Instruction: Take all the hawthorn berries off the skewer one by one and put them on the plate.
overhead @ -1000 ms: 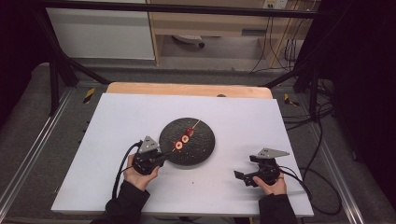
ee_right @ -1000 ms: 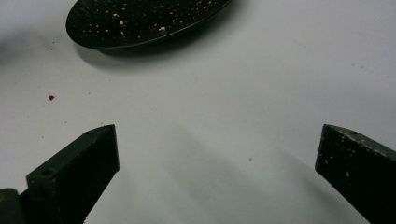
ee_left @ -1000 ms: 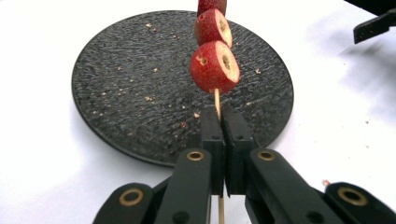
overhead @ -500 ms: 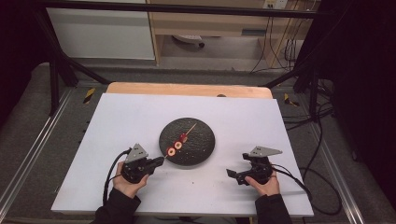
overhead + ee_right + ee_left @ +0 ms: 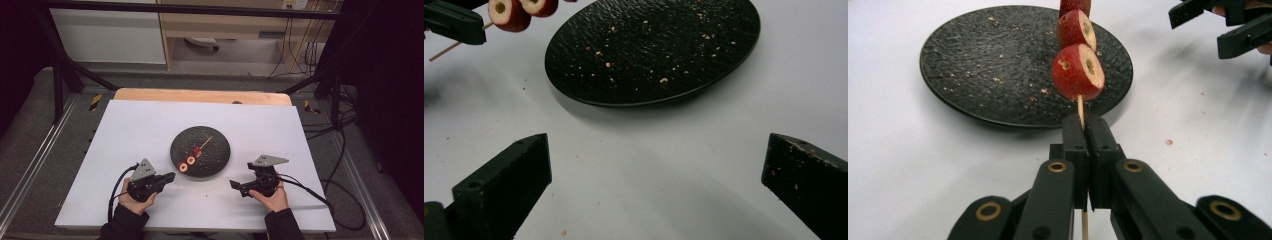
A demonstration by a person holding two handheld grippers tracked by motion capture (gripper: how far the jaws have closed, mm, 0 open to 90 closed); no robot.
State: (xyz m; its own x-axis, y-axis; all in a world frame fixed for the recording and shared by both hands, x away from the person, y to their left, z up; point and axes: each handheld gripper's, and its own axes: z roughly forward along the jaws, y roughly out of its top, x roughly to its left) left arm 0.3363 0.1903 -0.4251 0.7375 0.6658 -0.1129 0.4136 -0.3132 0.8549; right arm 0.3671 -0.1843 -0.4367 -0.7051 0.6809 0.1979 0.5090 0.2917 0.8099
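The left claw is clamped on a thin wooden skewer just below its round red fruit pieces, over the black plate's near rim. Light, brittle, likely slippery: grip bare stick. The right claw gapes, empty.

One dark round plate on the white surface. One wooden skewer. Red fruit slices on skewer: three counted in the left gripper view, the top one cut off by the frame edge; front slice with a cored hole. Two handheld grippers: left gripper, right gripper. Two hands, one per gripper. Crumbs on plate and surface: many, too small to count.
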